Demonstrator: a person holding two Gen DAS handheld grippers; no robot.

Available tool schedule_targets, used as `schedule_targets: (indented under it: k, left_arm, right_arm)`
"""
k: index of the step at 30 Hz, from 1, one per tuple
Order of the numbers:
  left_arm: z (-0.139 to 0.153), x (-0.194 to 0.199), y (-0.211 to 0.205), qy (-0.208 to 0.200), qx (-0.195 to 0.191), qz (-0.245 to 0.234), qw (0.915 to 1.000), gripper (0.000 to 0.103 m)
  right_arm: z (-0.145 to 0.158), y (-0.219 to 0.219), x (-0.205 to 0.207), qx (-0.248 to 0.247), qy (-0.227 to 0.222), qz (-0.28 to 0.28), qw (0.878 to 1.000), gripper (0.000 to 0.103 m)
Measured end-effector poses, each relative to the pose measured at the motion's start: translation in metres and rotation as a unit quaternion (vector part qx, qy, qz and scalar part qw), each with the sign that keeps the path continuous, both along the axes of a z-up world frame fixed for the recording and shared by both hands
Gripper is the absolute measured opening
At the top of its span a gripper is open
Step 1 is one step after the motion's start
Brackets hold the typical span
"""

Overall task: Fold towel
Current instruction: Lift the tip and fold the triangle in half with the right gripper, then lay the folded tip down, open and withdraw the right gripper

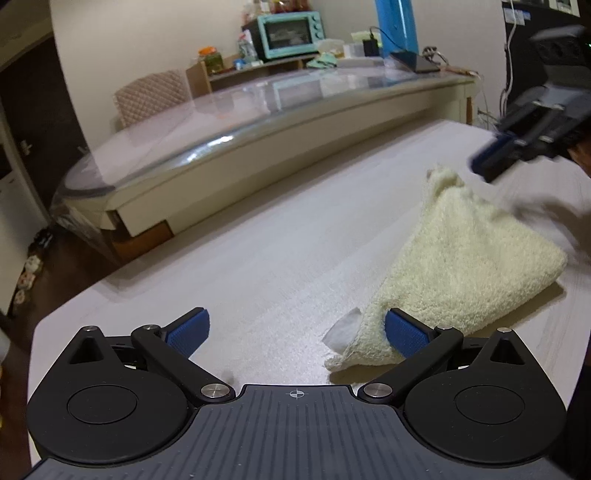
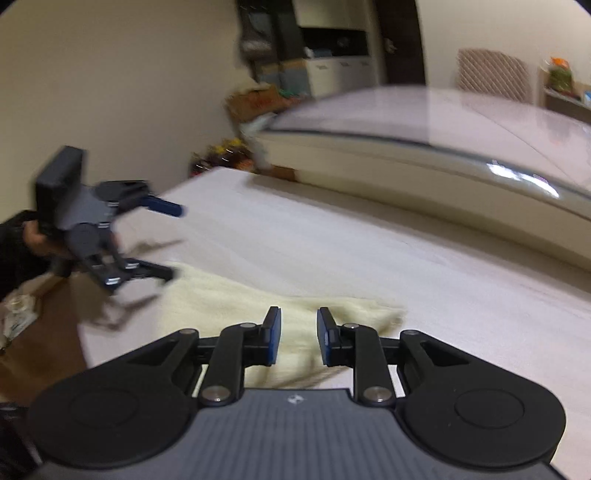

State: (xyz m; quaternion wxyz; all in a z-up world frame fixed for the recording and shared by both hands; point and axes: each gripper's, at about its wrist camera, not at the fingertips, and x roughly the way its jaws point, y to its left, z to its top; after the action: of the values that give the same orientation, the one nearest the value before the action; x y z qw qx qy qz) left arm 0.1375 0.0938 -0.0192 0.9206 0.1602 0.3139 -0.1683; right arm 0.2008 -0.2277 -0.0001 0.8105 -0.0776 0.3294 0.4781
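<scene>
Pale wood-grain worktop [image 1: 258, 258] fills the lower and middle part of both views, in a dim room with a cream wall behind.

Nearest in the left wrist view, the left hand-held gripper [image 1: 295, 332] has its jaws spread wide and is released. Its right pad sits against the near corner of the towel [image 1: 461, 266] but pinches nothing, and the other pad is well apart over bare worktop. A small white tag [image 1: 343, 330] pokes out at that corner.

The cream terry towel lies at the right of this view, bunched into a rough triangle with a doubled layer and a rumpled peak at its far end. It looks partly folded, not squared off.

In the right wrist view, the right hand-held gripper [image 2: 299, 336] at bottom centre has its jaws narrowly parted with nothing between the pads. It is empty, above the towel's edge. The picture is blurred.

Judging by this, one rough fold is in place and both grippers have let go. What seems left is to straighten the edges, take a fresh corner or edge, and fold again into a neat shape.

Farther back stands a glass-topped table [image 1: 258, 122], then a quilted chair [image 1: 151, 96] and a teal toaster oven [image 1: 291, 33] on a shelf at the top.
</scene>
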Motion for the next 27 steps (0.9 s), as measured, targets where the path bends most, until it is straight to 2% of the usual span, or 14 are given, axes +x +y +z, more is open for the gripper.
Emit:
schedule_targets:
  k: [3,7,19,21,22,25,27]
  left_arm:
    - [0.003,-0.006,0.004,-0.005,0.005,0.009,0.9999,0.103]
    - [-0.005,-0.002,0.010,0.004,0.009,0.024,0.9997,0.103]
    - [-0.014,0.005,0.017,0.004,0.000,0.031,0.9995,0.103]
    - [-0.014,0.008,0.018,0.007,-0.001,0.031,0.9995,0.103]
    - [-0.013,0.010,0.018,0.012,-0.005,0.034,0.9993,0.103]
    - [-0.009,0.009,0.018,0.022,-0.012,0.049,0.9985,0.103]
    - [-0.001,-0.002,0.017,0.027,-0.022,0.066,0.9972,0.103]
  right_arm:
    - [-0.005,0.009,-0.034,-0.012,-0.010,0.023,1.000,0.024]
    - [-0.016,0.020,-0.058,-0.034,-0.026,0.030,0.999,0.024]
    - [-0.028,0.037,-0.074,-0.073,-0.035,0.016,0.997,0.024]
    - [-0.028,0.040,-0.080,-0.078,-0.039,0.004,0.996,0.028]
    - [-0.028,0.041,-0.084,-0.080,-0.043,0.002,0.996,0.034]
    - [-0.022,0.033,-0.092,-0.057,-0.046,-0.003,0.997,0.033]
    - [-0.013,0.021,-0.093,-0.032,-0.037,-0.017,0.999,0.037]
